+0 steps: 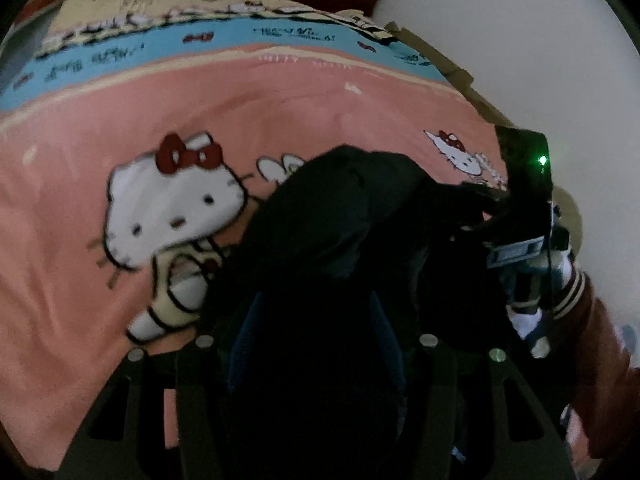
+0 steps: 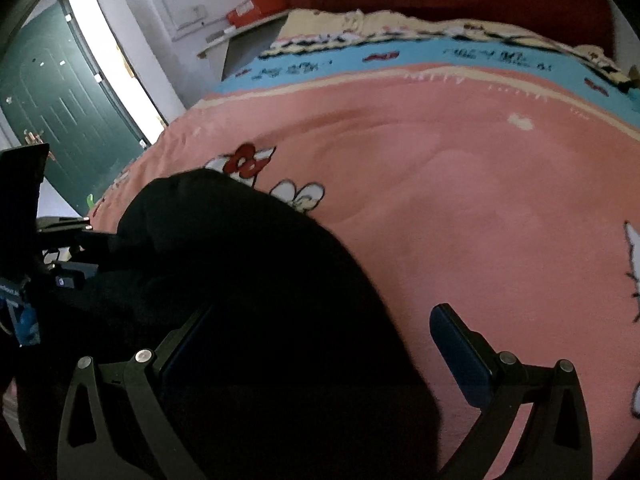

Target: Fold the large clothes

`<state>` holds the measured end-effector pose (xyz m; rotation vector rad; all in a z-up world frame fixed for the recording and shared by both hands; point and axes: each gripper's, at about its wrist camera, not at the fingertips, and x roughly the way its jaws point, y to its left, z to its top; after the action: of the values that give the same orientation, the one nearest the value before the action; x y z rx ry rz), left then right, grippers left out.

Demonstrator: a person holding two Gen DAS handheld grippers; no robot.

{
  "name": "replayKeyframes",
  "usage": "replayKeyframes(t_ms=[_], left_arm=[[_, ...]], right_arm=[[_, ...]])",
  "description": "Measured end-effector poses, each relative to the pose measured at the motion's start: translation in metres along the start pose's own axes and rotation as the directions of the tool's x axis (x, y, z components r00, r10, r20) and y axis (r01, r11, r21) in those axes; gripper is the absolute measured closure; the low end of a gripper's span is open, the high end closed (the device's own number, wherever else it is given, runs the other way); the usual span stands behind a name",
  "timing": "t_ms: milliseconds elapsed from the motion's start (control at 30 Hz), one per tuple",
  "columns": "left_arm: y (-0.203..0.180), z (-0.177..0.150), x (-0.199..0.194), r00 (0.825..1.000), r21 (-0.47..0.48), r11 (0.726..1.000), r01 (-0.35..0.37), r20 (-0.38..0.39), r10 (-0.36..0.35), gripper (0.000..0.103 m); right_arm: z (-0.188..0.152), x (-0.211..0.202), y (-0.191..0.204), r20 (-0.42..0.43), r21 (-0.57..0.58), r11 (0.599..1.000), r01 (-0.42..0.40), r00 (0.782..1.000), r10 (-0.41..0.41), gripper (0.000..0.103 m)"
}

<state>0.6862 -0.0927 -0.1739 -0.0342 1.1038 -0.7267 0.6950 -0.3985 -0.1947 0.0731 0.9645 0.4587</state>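
A black garment [image 1: 332,216] lies bunched on the pink cartoon-cat bedsheet [image 1: 80,240]. My left gripper [image 1: 316,320] is low over it, and the cloth fills the gap between its blue-padded fingers [image 1: 248,320], so it looks shut on the garment. In the right wrist view the garment [image 2: 248,280] covers the lower left. My right gripper [image 2: 320,340] is open: its right finger [image 2: 460,344] stands free over the sheet, and the left finger [image 2: 180,344] is against the cloth. The other gripper [image 2: 24,208] shows at the far left, and in the left wrist view [image 1: 524,208] at the right.
The bed [image 2: 480,180] fills both views, with a blue-banded edge [image 2: 400,60] at the far side. A green door [image 2: 60,92] and a white wall shelf [image 2: 240,28] with a red box stand beyond the bed's left corner. A sleeve [image 1: 580,300] shows at the right.
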Motion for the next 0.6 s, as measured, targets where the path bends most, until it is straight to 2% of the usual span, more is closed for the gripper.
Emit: replayKeyframes(t_ms=[100, 133, 167, 200, 267, 333, 600], left_arm=[[-0.004, -0.008, -0.001, 1.0, -0.008, 1.0, -0.004, 0.029, 0.004, 0.051], [-0.009, -0.011, -0.001, 0.999, 0.006, 1.0, -0.028, 0.034, 0.028, 0.058], [-0.014, -0.013, -0.001, 0.998, 0.024, 0.999, -0.046, 0.036, 0.045, 0.078], [-0.021, -0.018, -0.001, 0.997, 0.05, 0.996, -0.072, 0.044, 0.07, 0.084], [-0.033, -0.028, -0.007, 0.993, 0.085, 0.991, -0.1, 0.074, 0.094, 0.094], [-0.044, -0.038, -0.018, 0.989, 0.106, 0.987, -0.116, 0.108, 0.105, 0.097], [-0.084, -0.082, -0.098, 0.968, 0.104, 0.986, -0.129, 0.231, 0.102, 0.099]], right_arm=[[-0.005, -0.002, 0.014, -0.01, -0.033, 0.999, -0.009, 1.0, 0.009, 0.047], [-0.006, -0.004, 0.017, -0.006, -0.042, 0.999, -0.008, 1.0, 0.008, 0.054], [-0.008, -0.008, 0.021, 0.001, -0.051, 0.999, -0.008, 1.0, 0.008, 0.063], [-0.01, -0.013, 0.026, 0.01, -0.061, 0.998, -0.006, 1.0, 0.007, 0.07], [-0.015, -0.026, 0.038, 0.028, -0.096, 0.995, 0.004, 1.0, -0.001, 0.075], [-0.02, -0.041, 0.052, 0.05, -0.13, 0.991, 0.014, 0.999, -0.008, 0.078], [-0.051, -0.137, 0.105, 0.162, -0.223, 0.975, -0.01, 0.986, 0.047, 0.081]])
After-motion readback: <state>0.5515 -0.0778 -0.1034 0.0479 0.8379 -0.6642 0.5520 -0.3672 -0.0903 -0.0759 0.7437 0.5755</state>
